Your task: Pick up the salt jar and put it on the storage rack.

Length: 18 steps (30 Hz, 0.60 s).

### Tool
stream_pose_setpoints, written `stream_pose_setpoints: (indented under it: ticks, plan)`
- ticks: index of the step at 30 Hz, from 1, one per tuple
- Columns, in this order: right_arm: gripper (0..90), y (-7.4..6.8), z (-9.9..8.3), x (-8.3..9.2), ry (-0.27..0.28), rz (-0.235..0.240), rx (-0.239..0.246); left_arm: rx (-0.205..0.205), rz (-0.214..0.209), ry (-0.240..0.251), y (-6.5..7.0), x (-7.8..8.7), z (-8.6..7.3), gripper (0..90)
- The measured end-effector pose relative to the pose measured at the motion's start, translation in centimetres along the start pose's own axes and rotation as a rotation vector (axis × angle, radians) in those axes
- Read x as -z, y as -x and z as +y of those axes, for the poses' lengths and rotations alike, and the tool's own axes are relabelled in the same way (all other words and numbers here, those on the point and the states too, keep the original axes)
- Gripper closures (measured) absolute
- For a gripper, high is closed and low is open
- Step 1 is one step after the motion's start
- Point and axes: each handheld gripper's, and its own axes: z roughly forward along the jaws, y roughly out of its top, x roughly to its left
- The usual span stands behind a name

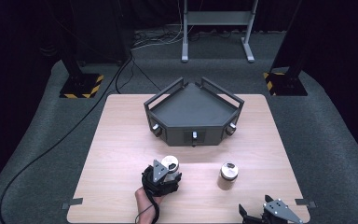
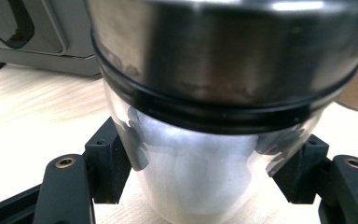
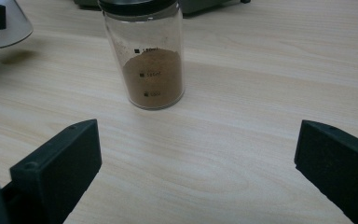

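A glass jar with a steel lid (image 1: 170,163) and pale contents stands at the near middle of the wooden table (image 1: 121,140). My left gripper (image 1: 167,177) is shut on it. In the left gripper view both pads (image 2: 107,163) press the jar's glass body (image 2: 191,182) below the lid, and my left gripper (image 2: 205,175) holds it upright. A second jar with brown powder (image 1: 228,175) stands to the right. My right gripper (image 1: 257,211) waits near the table's front right edge. In the right gripper view, that gripper (image 3: 198,144) is open wide, and the brown powder jar (image 3: 151,60) stands beyond its jaws, untouched.
A dark angular tray with raised rails (image 1: 193,112) sits at the back middle of the table, knobs on its front faces. In the right gripper view, the held jar's base (image 3: 2,25) shows at top left with a shadow under it. Cables and stand feet lie on the floor beyond.
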Motion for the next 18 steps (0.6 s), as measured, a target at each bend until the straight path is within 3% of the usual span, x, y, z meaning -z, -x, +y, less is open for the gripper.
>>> stream_pose_setpoints:
  ticks: [18]
  plan:
    - [0.0,0.1,0.02,0.11,0.001,-0.008,-0.002,-0.008,0.009,0.001,-0.55,0.66,0.6,31.5]
